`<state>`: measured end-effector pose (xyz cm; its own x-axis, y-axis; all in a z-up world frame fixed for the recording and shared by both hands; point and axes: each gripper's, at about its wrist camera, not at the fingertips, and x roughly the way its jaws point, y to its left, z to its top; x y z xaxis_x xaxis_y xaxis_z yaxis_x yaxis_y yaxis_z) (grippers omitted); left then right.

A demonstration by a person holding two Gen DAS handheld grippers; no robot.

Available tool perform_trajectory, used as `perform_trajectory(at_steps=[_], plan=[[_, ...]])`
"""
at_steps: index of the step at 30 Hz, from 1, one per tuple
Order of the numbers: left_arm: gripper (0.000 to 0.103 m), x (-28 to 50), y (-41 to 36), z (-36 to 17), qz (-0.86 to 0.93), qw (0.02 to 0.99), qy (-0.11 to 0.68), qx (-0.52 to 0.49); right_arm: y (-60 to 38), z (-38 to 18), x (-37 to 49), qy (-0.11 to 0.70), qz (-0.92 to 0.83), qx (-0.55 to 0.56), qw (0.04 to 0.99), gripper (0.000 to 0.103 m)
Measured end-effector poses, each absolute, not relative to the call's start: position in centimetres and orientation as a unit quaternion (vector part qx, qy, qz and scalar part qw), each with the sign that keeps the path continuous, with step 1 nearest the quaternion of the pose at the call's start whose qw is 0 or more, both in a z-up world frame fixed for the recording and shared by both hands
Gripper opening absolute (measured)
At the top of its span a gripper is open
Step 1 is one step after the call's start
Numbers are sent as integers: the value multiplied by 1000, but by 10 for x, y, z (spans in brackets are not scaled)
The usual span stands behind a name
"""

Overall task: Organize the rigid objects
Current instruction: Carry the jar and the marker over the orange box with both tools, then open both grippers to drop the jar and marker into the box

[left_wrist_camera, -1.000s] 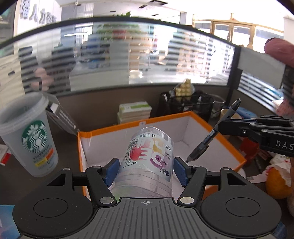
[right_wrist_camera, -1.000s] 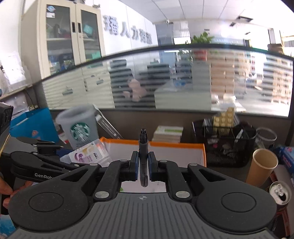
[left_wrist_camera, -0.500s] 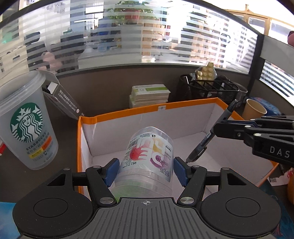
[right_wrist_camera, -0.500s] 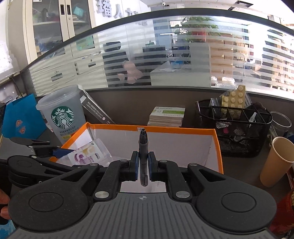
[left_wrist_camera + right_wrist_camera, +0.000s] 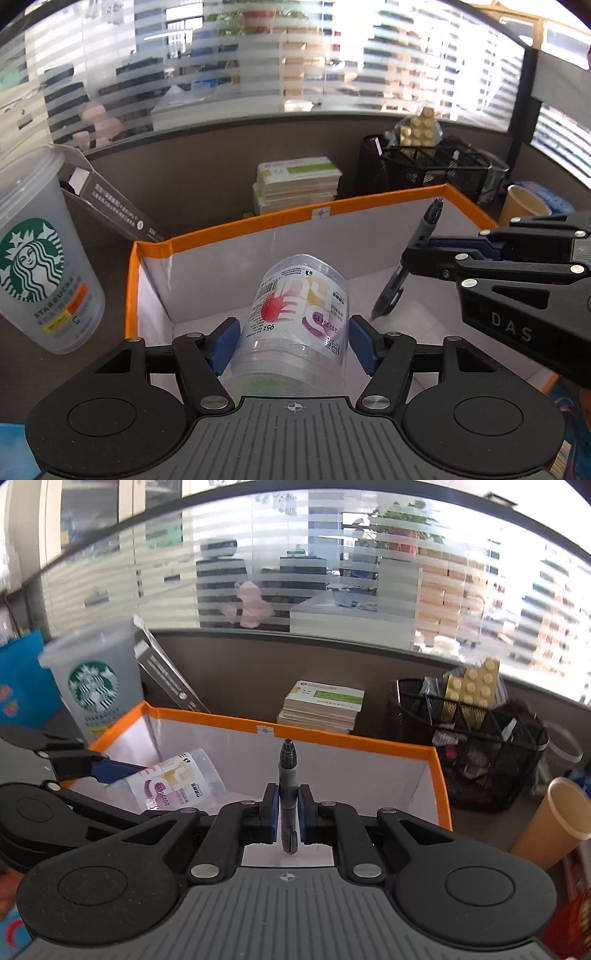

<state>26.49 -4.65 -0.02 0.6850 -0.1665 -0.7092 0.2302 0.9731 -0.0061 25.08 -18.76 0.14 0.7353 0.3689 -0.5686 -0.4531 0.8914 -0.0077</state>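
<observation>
My left gripper (image 5: 291,345) is shut on a clear plastic cup (image 5: 301,317) with a pink and purple label, held on its side over the open white box with an orange rim (image 5: 236,230). The cup also shows in the right wrist view (image 5: 175,781). My right gripper (image 5: 287,814) is shut on a dark pen (image 5: 287,775), which stands upright over the same box (image 5: 351,740). In the left wrist view the pen (image 5: 413,266) and the right gripper (image 5: 424,254) hang over the box's right half.
A Starbucks cup (image 5: 37,266) stands left of the box, with a grey carton (image 5: 107,203) leaning behind it. A stack of booklets (image 5: 295,184), a black mesh organiser (image 5: 424,170) and a paper cup (image 5: 550,821) stand behind and right of the box.
Both grippers have tilted down and moved forward over the box, so its inside fills more of each view. Each keeps its hold on its object.
</observation>
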Motion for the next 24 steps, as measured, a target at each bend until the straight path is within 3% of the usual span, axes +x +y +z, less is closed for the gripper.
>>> perform_trajectory(at_steps=[24], plan=[[66, 263, -51, -8, -82, 909, 402, 73, -182, -20, 231, 298, 223, -139, 918, 13]])
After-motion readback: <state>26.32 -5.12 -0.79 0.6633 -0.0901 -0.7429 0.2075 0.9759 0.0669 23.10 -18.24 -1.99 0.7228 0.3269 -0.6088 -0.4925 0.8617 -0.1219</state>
